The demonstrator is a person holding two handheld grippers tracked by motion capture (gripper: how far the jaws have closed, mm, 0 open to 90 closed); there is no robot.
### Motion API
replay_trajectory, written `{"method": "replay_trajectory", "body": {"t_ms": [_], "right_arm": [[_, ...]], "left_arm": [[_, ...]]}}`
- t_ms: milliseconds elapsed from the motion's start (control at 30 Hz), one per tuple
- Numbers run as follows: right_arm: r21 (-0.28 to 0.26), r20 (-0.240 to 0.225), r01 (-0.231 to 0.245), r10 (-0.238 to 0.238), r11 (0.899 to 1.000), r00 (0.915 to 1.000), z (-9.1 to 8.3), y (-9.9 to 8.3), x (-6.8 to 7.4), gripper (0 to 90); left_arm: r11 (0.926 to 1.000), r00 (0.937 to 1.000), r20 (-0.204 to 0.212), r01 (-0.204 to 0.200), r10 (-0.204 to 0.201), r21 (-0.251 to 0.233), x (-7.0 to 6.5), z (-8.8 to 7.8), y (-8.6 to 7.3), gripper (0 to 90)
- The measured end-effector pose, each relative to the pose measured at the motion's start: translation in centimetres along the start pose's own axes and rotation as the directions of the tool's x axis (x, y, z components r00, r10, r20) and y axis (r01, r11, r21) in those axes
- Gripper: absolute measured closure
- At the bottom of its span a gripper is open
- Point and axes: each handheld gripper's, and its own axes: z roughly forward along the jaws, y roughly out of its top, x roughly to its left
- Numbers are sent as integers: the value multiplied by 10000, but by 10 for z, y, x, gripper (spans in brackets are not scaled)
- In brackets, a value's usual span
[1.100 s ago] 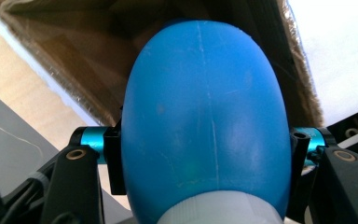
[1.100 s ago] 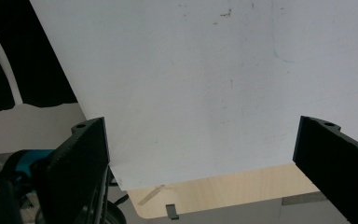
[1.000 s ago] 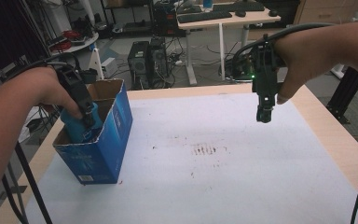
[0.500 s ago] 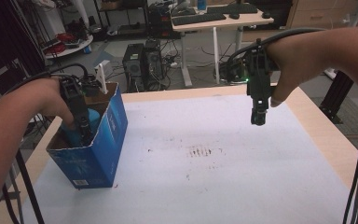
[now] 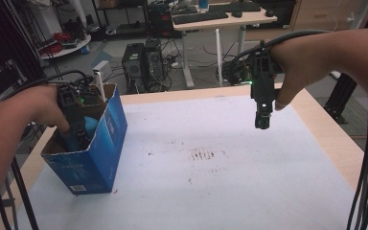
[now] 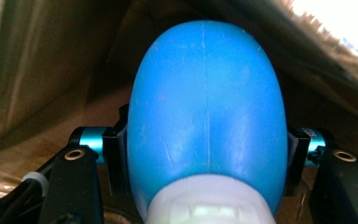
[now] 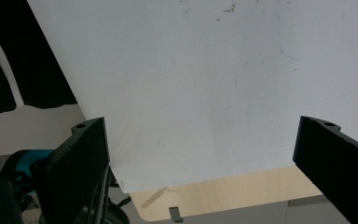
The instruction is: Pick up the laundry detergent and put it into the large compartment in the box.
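Blue plastic, smooth and rounded, sits between the jaws of the left gripper: in the left gripper view the blue object has a white ribbed end toward the camera, and both black pads press against its flanks, so the grip is closed on it. Brown cardboard walls surround it on all sides in that view. From the high view, the left gripper reaches down into the open top of a blue cardboard box, with part of the blue object visible just inside the rim. The box stands at the left edge of the table, on the white sheet that covers most of the tabletop; it is tilted slightly. The right gripper is held in the air above the far right part of the sheet, pointing downward, well apart from the box. In the right gripper view its jaws stand wide apart with nothing between them, over bare white sheet and the pale wooden table edge. Small dark marks dot the middle of the sheet.
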Motion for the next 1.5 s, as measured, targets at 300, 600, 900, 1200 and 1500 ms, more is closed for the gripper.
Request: {"method": "replay_trajectory", "body": {"t_ms": [300,600,900,1200,1500], "right_arm": [[-31,-15,68,-68,10000,10000,1,1,0,25],[-19,-14,36,-36,10000,10000,1,-1,-1,25],[-83,-2,28,-28,10000,10000,0,0,0,25],[-132,-9,103,-103,9999,9999,1,1,0,25],[-140,-70,151,-152,9998,9999,1,4,0,25]], "left_arm": [[9998,9990,449,-37,45,-170,0,-2,-2,332],[9996,9992,289,-257,261,-120,-3,-8,-4,304],[9996,9997,41,-233,234,-171,-7,-22,-5,257],[9988,9995,-52,-307,305,-372,-12,-42,-8,208],[9993,9993,-354,-125,112,-357,-16,-64,-9,175]]}}
